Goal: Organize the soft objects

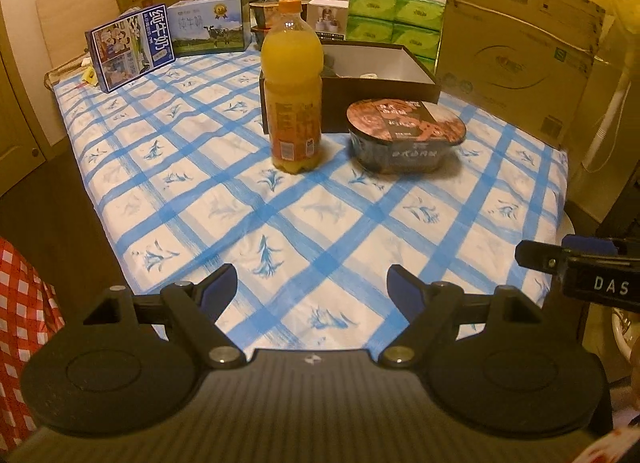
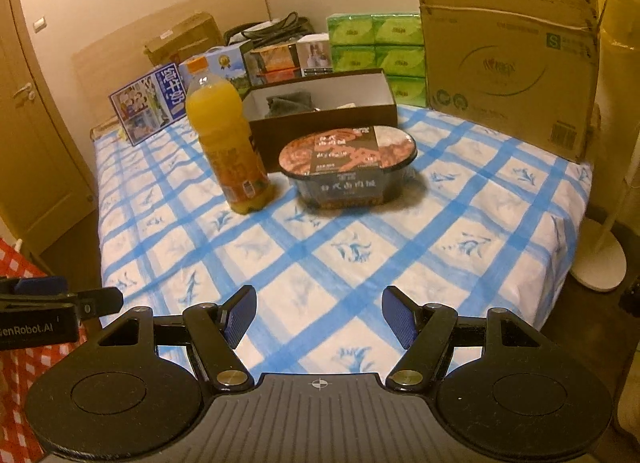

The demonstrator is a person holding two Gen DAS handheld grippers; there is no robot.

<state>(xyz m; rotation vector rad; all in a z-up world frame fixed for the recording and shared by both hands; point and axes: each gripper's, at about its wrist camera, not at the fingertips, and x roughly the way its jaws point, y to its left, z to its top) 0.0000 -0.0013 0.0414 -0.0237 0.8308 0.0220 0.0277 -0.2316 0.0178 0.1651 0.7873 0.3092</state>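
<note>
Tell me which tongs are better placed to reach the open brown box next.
Probably the right tongs: the brown box sits nearly straight ahead of them, while from the left tongs it lies off to the right behind the juice bottle. Both are open and empty.

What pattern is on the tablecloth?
Blue checks with small leaf sprigs on white tablecloth, clearest in the right wrist view.

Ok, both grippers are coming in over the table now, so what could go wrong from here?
The tall juice bottle stands upright directly in front of the open dark box; reaching for the dark cloth inside could tip it. The noodle bowl also blocks that approach. The left gripper and right gripper sit side by side, fingers open, and could collide.
</note>
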